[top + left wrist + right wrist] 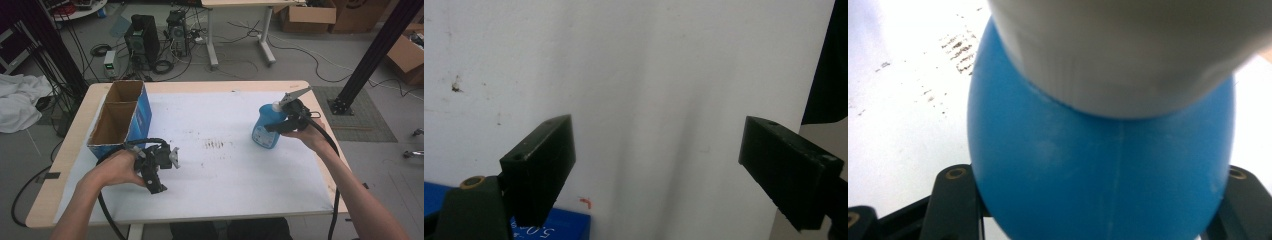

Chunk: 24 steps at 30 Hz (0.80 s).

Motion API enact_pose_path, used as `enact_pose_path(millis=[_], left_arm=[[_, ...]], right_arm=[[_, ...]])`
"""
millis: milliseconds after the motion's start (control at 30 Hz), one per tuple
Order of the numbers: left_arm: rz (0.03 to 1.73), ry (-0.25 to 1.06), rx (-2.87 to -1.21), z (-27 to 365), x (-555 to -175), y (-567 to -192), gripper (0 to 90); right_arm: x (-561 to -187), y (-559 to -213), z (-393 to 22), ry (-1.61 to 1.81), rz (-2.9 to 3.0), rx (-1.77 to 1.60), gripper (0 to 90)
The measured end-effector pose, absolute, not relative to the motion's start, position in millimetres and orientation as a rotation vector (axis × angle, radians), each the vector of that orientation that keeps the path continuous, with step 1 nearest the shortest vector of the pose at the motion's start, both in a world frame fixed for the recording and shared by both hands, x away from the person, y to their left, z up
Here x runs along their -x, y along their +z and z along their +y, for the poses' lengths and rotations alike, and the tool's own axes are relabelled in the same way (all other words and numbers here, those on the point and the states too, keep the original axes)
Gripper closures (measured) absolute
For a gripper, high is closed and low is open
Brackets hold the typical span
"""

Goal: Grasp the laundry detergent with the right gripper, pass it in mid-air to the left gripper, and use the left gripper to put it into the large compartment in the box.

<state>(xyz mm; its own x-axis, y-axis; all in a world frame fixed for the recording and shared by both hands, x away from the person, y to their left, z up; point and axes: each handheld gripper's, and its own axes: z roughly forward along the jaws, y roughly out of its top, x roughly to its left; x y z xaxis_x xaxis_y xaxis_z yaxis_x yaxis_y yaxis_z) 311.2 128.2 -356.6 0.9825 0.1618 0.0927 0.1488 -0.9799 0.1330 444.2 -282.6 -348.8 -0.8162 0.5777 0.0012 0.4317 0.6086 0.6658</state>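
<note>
A blue bottle [264, 129] with a white cap [276, 106] stands upright at the right of the white sheet [225, 175]. My right gripper [278, 123] comes in from the right at its shoulder. In the right gripper view the blue bottle [1098, 170] bulges between the two black jaws, which press on its sides, and the white cap [1128, 50] sits above it. My left gripper [167, 174] rests low at the front left, beside a blue-sided cardboard box [142, 117]. In its own view my left gripper [674, 150] is open over bare white sheet, with nothing between the jaws.
The box has two open compartments and stands at the table's left edge; its blue corner [559, 225] lies just under the left jaw. Dark smudges [215, 144] mark the sheet's middle. Beyond the table are computer towers [142, 37], cables and a black post [375, 55].
</note>
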Motion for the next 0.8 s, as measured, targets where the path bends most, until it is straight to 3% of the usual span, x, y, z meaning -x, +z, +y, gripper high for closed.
enact_pose_path(millis=[800], left_arm=[[0.24,0.152,-2.999,127.7,-311.3,-355.2,15.6]], right_arm=[[-440.9,-348.4,-281.4,0.984,2.608,-0.743,45.7]])
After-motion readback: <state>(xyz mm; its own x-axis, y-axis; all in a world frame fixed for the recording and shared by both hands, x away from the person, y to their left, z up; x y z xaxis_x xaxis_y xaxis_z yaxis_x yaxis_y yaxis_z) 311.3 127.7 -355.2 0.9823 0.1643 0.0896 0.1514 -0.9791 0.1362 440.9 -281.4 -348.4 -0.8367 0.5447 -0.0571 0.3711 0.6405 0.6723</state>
